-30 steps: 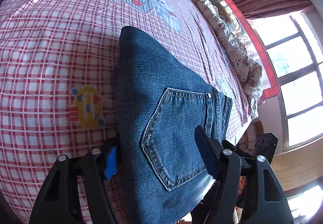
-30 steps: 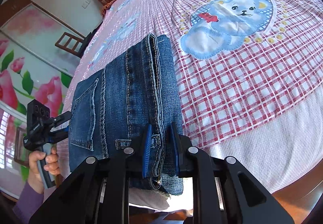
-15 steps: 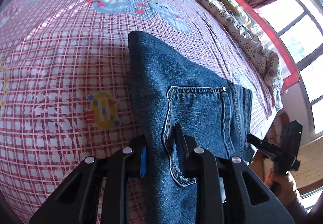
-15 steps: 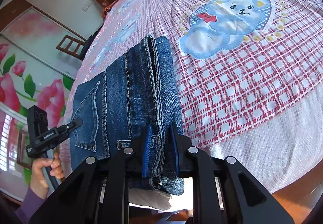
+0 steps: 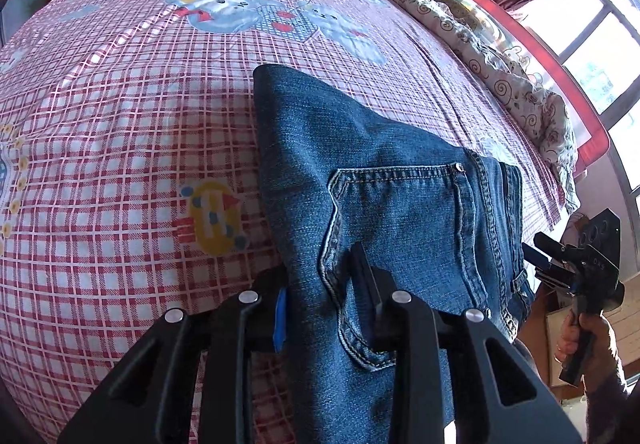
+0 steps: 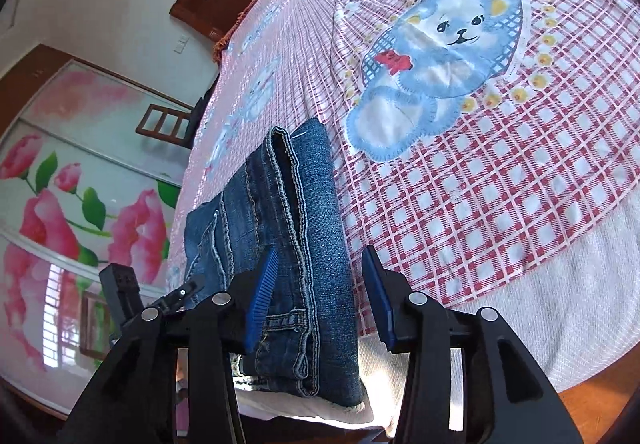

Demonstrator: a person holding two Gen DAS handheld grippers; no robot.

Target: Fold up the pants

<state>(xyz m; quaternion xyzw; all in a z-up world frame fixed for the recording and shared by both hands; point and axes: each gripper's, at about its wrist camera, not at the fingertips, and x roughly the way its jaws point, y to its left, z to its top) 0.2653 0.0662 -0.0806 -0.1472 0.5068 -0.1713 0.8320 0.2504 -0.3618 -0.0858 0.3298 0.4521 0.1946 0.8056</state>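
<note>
Left fingers (image 5: 320, 284) pinch the folded jeans (image 5: 384, 172); right fingers (image 6: 316, 296) spread wide around them

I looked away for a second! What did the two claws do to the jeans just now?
The left claw shut on the jeans by the back pocket; a second ago it was open around them. The right claw opened and let go of the waistband edge. The jeans stayed folded in the same spot on the checked bedsheet.

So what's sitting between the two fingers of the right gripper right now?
The folded jeans, their waistband edge, lie in the open right gripper, seen in the right wrist view.
</note>
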